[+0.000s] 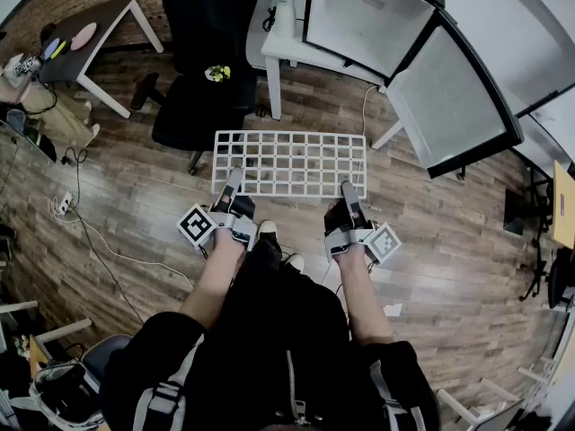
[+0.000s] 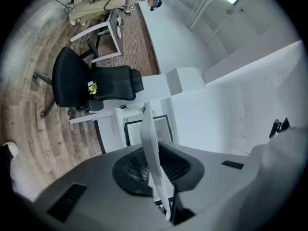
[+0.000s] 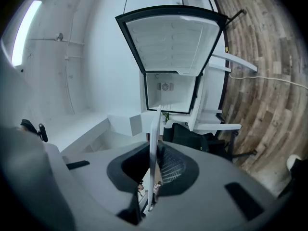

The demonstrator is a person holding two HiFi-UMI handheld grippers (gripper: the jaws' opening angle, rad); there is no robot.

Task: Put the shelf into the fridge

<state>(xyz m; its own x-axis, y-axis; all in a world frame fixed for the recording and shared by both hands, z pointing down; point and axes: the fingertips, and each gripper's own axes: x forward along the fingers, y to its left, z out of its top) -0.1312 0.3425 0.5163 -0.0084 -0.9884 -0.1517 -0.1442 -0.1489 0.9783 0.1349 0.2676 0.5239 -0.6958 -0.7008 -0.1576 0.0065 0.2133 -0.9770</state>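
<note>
Left tongs (image 1: 235,181), right tongs (image 1: 347,192) on shelf (image 1: 292,162)

Office; black swivel chair (image 1: 193,110); white desk (image 1: 280,48)

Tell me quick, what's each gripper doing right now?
Left gripper: shut on the white wire shelf.
Right gripper: shut on the same shelf.

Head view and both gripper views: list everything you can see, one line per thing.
shelf: one, white grid, held flat by both grippers
fridge: one, white, door open, right of the chair
office chair: one, black, beyond the shelf
side table: one, white, beside the chair
desk: one, dark top, far left
left gripper: one, grey, shut on the shelf's near edge
right gripper: one, grey, shut on the shelf's near edge
</note>
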